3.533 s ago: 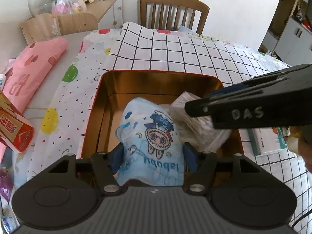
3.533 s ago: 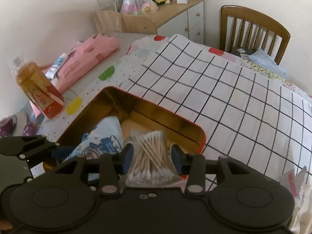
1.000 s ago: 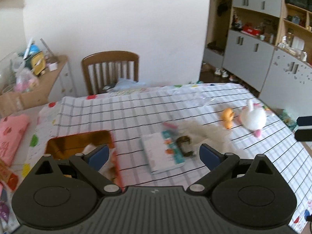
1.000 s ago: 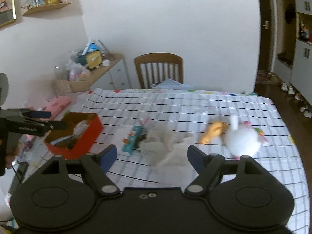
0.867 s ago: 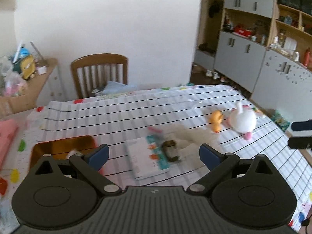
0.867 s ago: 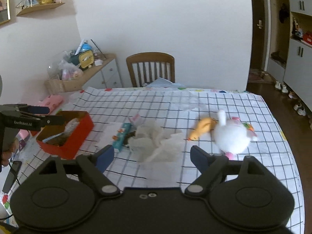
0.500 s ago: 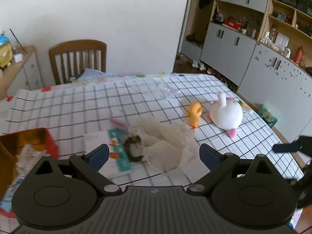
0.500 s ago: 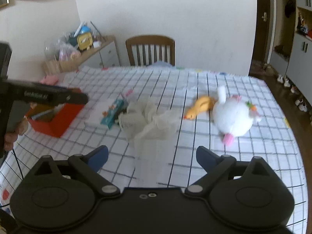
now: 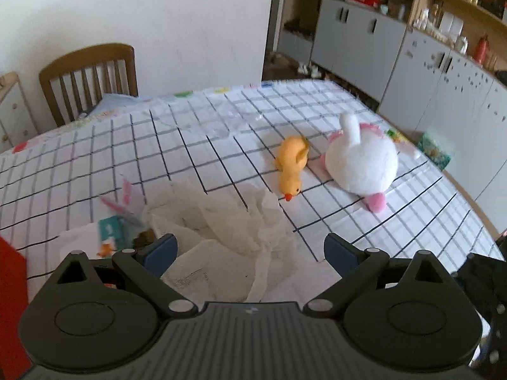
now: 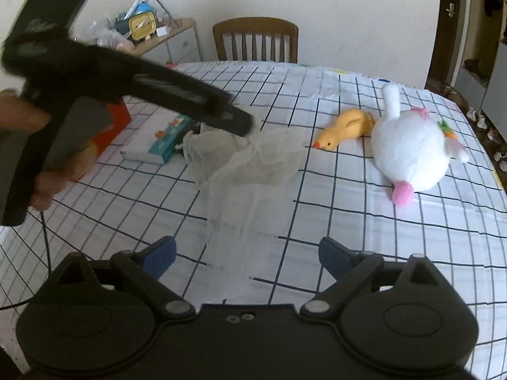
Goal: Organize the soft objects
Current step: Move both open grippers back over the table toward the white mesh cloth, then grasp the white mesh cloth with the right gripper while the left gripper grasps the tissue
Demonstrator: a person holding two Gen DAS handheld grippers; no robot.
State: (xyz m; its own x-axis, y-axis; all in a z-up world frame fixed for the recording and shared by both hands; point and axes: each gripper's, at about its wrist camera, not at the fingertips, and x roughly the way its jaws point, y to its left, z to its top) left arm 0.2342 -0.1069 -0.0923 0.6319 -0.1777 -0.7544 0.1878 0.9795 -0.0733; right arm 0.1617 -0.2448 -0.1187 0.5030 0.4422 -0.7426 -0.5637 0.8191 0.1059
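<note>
Gauze cloth (image 9: 221,224) now beneath empty, wide-open left hand-held gripper (image 9: 250,248), formerly over tin.

A wooden chair (image 10: 255,38) stands at the top centre of the right wrist view, pushed against the far edge of the counter, whose white cloth with a black grid (image 10: 364,221) fills the middle of the frame. At upper left, a low sideboard (image 10: 176,42) carries a yellow clock (image 10: 141,25) among blurred clutter. In the left wrist view, grey cabinets (image 9: 374,47) under open wooden shelves (image 9: 459,3) line the upper right
</note>
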